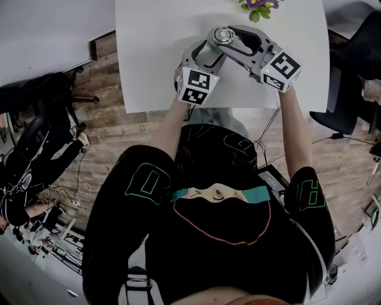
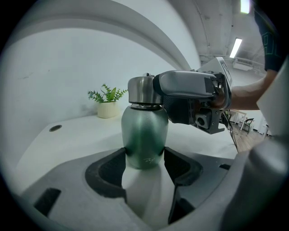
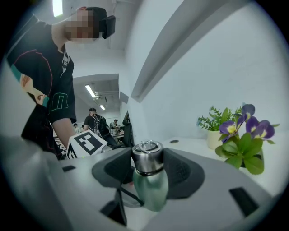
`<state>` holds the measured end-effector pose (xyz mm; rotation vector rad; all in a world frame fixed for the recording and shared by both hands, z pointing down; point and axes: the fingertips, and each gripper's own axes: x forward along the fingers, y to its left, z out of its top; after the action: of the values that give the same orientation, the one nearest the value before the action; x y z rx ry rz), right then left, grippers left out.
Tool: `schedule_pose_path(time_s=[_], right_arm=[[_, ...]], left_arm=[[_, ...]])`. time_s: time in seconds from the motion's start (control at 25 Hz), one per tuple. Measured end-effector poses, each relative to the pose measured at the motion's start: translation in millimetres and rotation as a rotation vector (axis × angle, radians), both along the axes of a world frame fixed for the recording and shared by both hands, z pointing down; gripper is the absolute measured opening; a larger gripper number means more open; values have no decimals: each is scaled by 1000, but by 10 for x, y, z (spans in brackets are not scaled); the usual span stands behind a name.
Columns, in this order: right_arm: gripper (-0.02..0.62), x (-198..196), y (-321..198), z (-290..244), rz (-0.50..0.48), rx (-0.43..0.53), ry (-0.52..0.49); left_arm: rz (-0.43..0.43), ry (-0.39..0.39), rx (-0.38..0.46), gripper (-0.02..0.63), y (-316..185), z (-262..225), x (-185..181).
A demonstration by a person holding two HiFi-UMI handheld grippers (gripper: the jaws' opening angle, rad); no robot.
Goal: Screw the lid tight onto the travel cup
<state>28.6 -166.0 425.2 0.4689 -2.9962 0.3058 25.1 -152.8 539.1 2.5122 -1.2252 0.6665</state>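
Wood-plank flooring surrounds a broad white tabletop [image 1: 155, 53]. A person in black clothing [image 1: 226, 196] stands at its near edge with both forearms reaching toward the far side. The two grey grippers with marker cubes meet there, about midway between the tabletop's left and right edges. They are short of a purple-flowered plant [image 1: 259, 6] at the far edge, and a small green plant in a cream pot [image 2: 107, 103] stands well apart further back.

The left gripper [image 2: 144, 159] angles downward and is clamped on the lower body of a green metal travel cup [image 2: 144, 131], one dark pad against each flank. The cup stands upright, but the jaws hide whether its base rests on the tabletop. The right gripper [image 3: 148, 163] comes in nearly level from the other side, and its pads are closed round the brushed-steel screw lid [image 3: 147, 157]. A small wire ring lies flat on the lid's top.

The step in hand looks like the tightening itself — body braced by one gripper, lid gripped by the other. A thin dark seam shows between the lid's lower rim and the cup's shoulder, and I cannot tell from it how far the thread has run.

The next move likely calls for a roll of the right wrist about the cup's upright axis, with the left grip firm enough that the smooth body does not turn with the lid. The right pads then release and re-grip for another turn until the lid resists.
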Motion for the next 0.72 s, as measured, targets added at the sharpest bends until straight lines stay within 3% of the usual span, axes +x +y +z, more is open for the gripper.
schedule_pose_path(time_s=[0.72], right_arm=[[229,27,-22,29,299,92,6]], left_arm=[[-2,-6,2,276,-31,-8,10]])
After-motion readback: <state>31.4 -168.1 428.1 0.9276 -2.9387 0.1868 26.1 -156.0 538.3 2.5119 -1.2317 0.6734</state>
